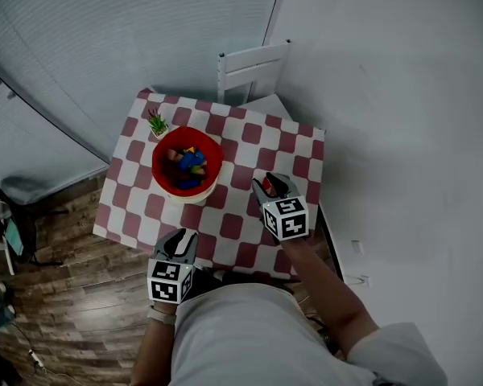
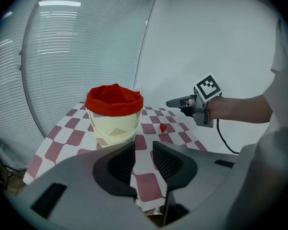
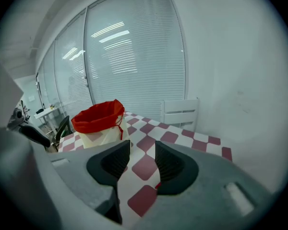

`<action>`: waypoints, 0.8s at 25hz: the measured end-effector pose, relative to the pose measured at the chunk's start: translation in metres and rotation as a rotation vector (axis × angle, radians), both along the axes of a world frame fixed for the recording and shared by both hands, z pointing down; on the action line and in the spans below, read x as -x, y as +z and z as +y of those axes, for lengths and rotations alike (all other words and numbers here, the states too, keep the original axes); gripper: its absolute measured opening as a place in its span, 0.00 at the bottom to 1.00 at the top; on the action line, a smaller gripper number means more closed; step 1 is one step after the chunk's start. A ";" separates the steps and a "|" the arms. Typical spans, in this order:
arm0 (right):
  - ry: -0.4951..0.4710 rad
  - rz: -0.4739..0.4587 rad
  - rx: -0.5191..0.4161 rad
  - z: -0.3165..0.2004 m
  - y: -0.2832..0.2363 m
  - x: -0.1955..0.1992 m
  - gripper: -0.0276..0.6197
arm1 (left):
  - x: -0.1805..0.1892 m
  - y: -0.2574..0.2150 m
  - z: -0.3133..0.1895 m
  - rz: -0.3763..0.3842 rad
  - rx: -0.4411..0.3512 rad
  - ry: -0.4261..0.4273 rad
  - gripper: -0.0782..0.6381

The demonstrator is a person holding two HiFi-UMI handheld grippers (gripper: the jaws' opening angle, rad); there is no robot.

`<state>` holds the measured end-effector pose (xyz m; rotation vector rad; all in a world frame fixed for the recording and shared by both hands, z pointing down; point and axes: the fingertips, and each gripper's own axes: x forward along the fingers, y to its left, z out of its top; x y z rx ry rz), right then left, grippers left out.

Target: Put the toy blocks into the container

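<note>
A cream container with a red cloth rim (image 1: pixel 187 166) stands on the left half of the checkered table (image 1: pixel 298 143), with several coloured blocks inside. It also shows in the left gripper view as the container (image 2: pixel 115 114) and in the right gripper view as the container (image 3: pixel 98 121). One small red block (image 2: pixel 163 127) lies on the cloth to its right. My right gripper (image 1: pixel 267 188) hovers over that spot, jaws apart and empty (image 3: pixel 142 150). Seen from the left, the right gripper (image 2: pixel 178 101) hangs just above the block. My left gripper (image 1: pixel 179 241) is at the table's near edge, open and empty (image 2: pixel 144 150).
A small potted plant (image 1: pixel 157 125) stands at the far left corner next to the container. A white chair (image 1: pixel 253 67) is behind the table. Wooden floor (image 1: pixel 72 296) lies to the left, a white wall to the right.
</note>
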<state>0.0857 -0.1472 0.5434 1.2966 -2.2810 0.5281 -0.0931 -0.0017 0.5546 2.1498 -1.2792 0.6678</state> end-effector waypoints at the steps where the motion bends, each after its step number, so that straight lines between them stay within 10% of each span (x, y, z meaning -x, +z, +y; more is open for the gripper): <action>1: 0.012 0.005 0.011 0.002 0.005 -0.006 0.28 | -0.002 0.001 0.000 -0.002 0.006 0.009 0.25; 20: 0.100 0.084 0.188 0.021 0.115 -0.049 0.32 | -0.004 0.023 0.014 -0.050 0.118 0.049 0.25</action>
